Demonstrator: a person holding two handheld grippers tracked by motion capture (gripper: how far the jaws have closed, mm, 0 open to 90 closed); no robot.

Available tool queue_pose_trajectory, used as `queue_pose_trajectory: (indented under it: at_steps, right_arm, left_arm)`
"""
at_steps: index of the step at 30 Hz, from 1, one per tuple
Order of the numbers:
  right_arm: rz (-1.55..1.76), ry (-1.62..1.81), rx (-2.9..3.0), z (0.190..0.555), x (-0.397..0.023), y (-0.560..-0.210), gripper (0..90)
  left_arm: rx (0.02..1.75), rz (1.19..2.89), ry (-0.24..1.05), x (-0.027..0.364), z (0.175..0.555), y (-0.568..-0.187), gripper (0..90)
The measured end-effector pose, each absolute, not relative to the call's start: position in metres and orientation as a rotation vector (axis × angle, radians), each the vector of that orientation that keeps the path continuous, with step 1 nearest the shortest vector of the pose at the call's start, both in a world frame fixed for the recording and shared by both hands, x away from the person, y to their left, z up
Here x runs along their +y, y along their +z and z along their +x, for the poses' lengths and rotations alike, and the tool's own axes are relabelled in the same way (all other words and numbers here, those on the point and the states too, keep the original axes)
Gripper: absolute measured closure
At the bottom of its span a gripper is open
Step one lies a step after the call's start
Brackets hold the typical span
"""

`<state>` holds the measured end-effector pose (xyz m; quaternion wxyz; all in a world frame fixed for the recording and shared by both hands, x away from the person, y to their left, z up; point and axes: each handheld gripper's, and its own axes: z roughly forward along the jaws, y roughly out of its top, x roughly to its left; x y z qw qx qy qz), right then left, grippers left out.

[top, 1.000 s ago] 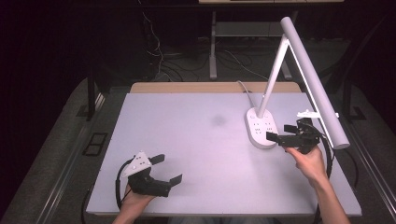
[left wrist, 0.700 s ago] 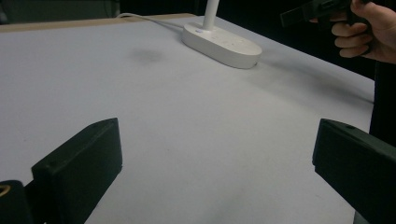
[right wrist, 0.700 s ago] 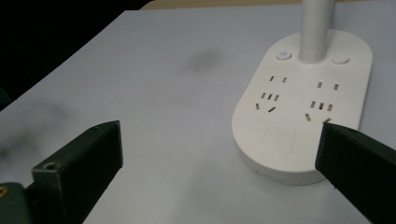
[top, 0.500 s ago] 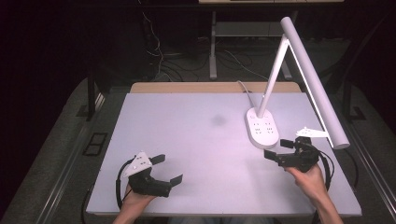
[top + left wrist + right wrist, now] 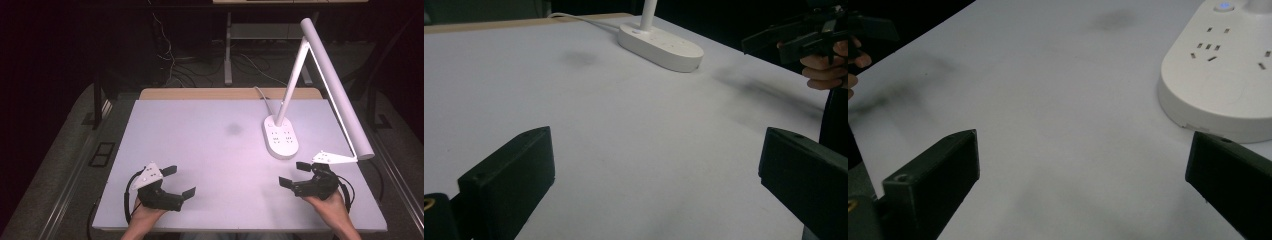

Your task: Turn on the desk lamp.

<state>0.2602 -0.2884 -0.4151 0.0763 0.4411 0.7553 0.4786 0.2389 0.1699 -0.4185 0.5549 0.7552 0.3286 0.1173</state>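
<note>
The lamp base [image 5: 280, 138] stands far right on the table [image 5: 200, 135], just beyond the right gripper [image 5: 295, 175], whose spread jaws hold nothing; in the right gripper view the base [image 5: 1228, 80] lies just ahead of the right-hand jaw. The left gripper [image 5: 179, 181] rests near left, well apart from the base, jaws spread and empty.

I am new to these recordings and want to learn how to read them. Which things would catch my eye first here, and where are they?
The white desk lamp stands out first, its oval base with sockets at the right rear of the pale table. Near the front edge, the left gripper and the right gripper sit in the hands, both with jaws wide apart and nothing between them.
</note>
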Motion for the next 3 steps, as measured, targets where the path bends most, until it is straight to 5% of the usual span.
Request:
queue_pose_trajectory:
  at_steps: [3]
  right_arm:
    - [1.312, 1.438, 2.274, 0.2548, -0.2878, -0.4187, 0.4]
  left_arm:
    - [0.775, 1.787, 0.276, 0.1696, 0.2394, -0.4186, 0.5]
